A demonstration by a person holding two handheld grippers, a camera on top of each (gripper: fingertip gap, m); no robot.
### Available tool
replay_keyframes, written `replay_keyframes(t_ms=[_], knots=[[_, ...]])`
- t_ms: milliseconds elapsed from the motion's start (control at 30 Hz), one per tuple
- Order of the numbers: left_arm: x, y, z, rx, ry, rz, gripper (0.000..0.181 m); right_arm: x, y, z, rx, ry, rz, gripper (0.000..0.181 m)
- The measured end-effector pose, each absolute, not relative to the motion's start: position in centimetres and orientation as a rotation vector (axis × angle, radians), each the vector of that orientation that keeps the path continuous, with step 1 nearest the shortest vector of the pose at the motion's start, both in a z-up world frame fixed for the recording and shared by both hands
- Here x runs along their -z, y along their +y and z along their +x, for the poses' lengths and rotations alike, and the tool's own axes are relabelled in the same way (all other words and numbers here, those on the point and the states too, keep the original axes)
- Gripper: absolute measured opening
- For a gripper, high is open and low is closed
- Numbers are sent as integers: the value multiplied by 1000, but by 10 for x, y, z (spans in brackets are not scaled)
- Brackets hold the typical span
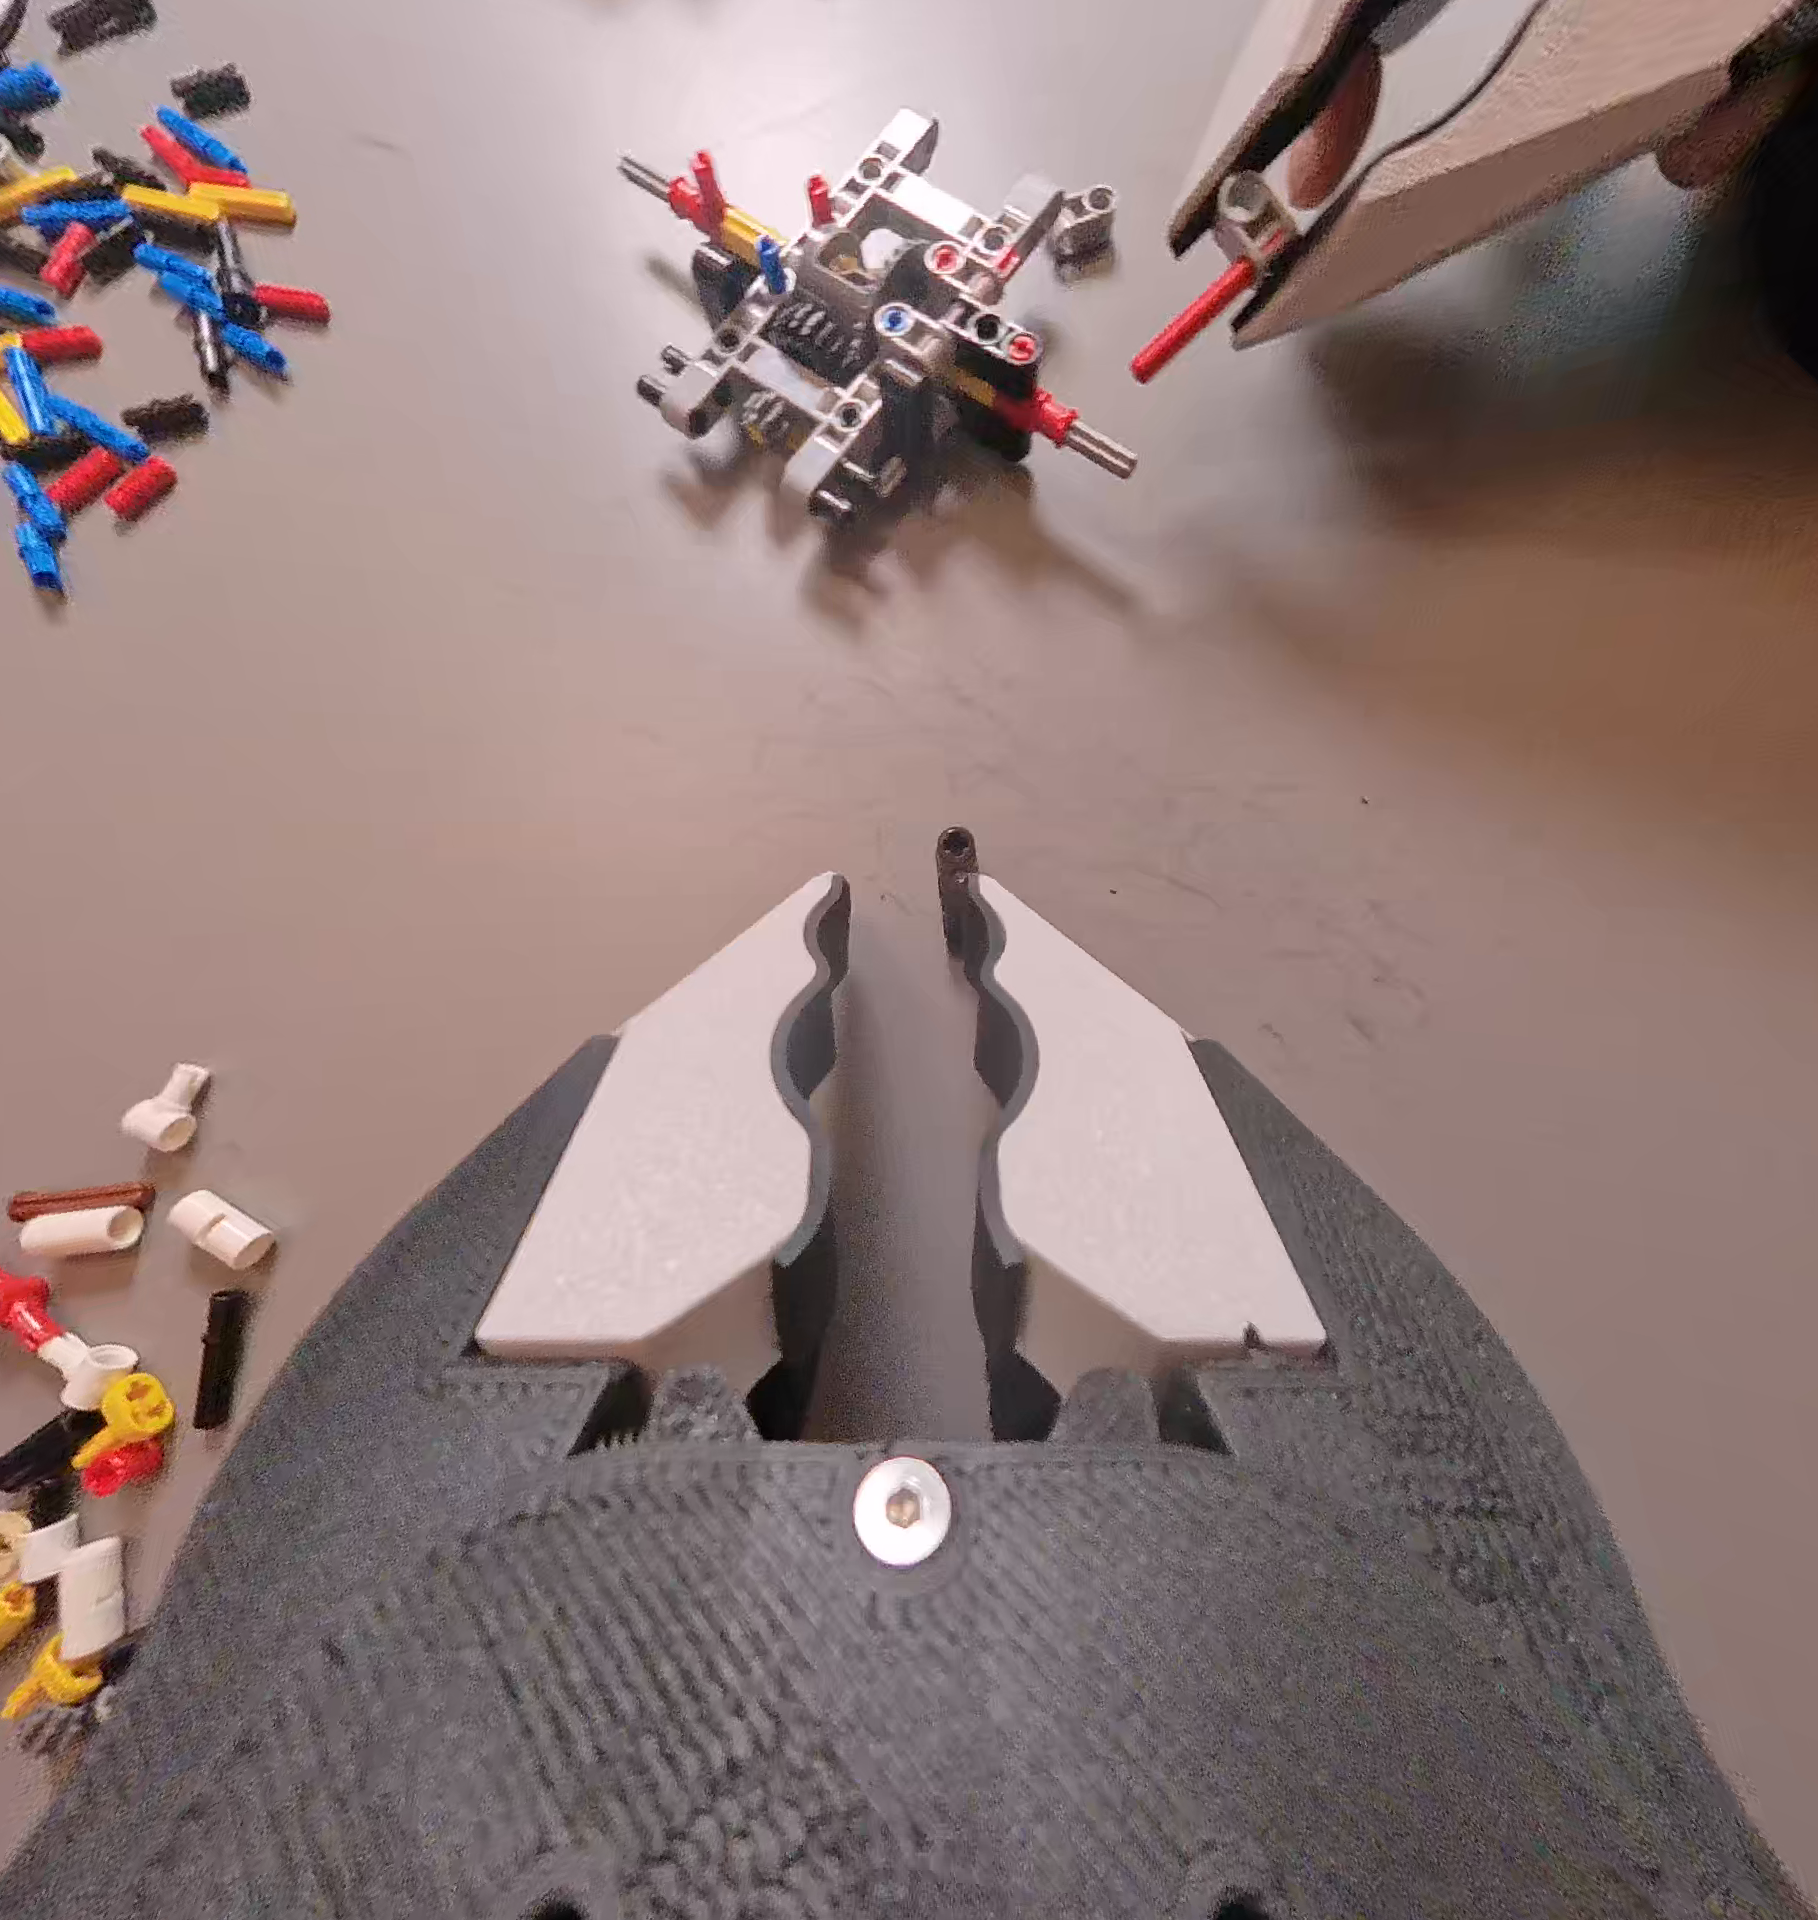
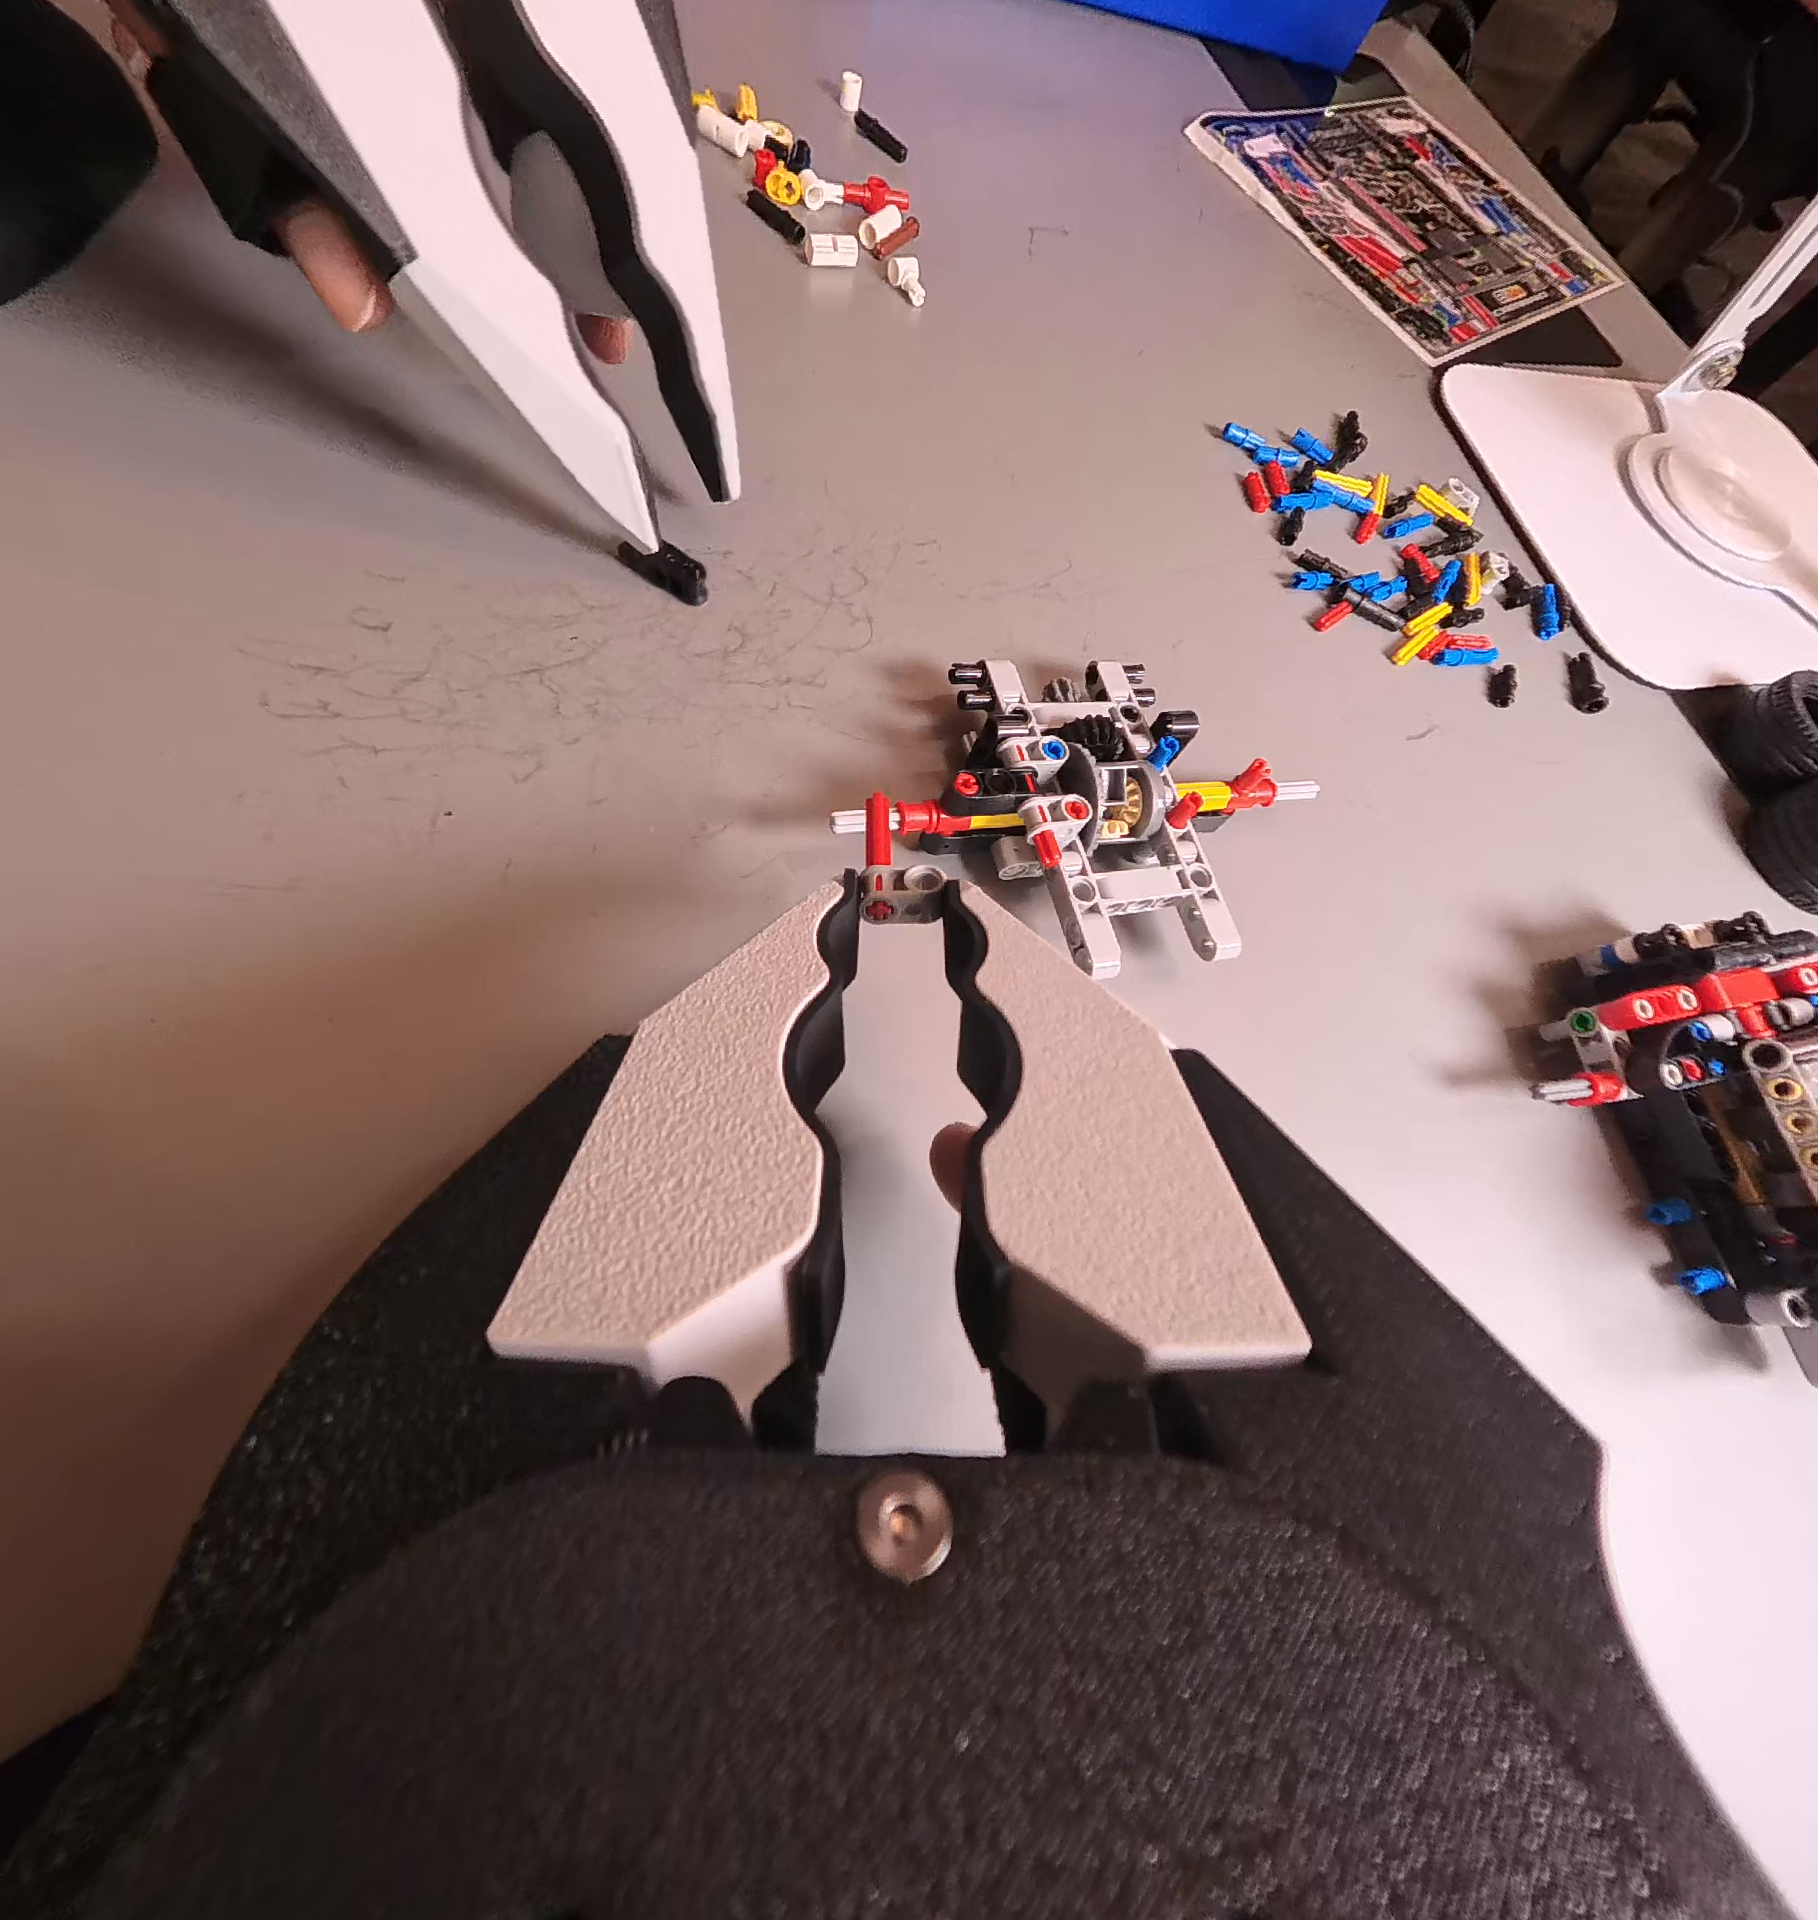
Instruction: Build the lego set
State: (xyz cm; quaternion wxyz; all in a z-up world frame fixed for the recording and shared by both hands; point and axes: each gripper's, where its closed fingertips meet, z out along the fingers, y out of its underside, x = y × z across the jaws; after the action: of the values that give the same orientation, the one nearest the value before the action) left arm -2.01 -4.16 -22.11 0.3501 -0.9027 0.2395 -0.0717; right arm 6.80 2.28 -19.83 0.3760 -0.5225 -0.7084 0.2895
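Left wrist view: my left tool [image 1: 905, 883] is parted, a black pin [image 1: 955, 883] against one finger; the half-built assembly [image 1: 874, 312] sits ahead on the counter [image 1: 469, 727].

Right wrist view: my right tool [image 2: 900, 896] clamps a grey connector [image 2: 903, 894] with its red axle, just short of the assembly. Heaps of loose pins [image 2: 1393, 551] suggest plenty left to do.

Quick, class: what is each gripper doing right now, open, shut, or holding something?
Left gripper: open, with a small black piece touching one fingertip, not clamped.
Right gripper: shut on a grey connector with a red rod.
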Motion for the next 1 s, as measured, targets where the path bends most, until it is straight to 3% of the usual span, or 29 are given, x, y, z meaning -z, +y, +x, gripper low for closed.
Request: replay_keyframes(t_ms=[33,167,1000], knots=[[221,-42,-18,161,649,-2330,19,198,23,68,-740,-1812,-1336,14],[226,-50,-7,104,777,-2316,26,197,23,68,-735,-1811,-1331,14],[220,-8,-41,257,456,-2262,22,196,23,69,-732,-1809,-1322,14]])
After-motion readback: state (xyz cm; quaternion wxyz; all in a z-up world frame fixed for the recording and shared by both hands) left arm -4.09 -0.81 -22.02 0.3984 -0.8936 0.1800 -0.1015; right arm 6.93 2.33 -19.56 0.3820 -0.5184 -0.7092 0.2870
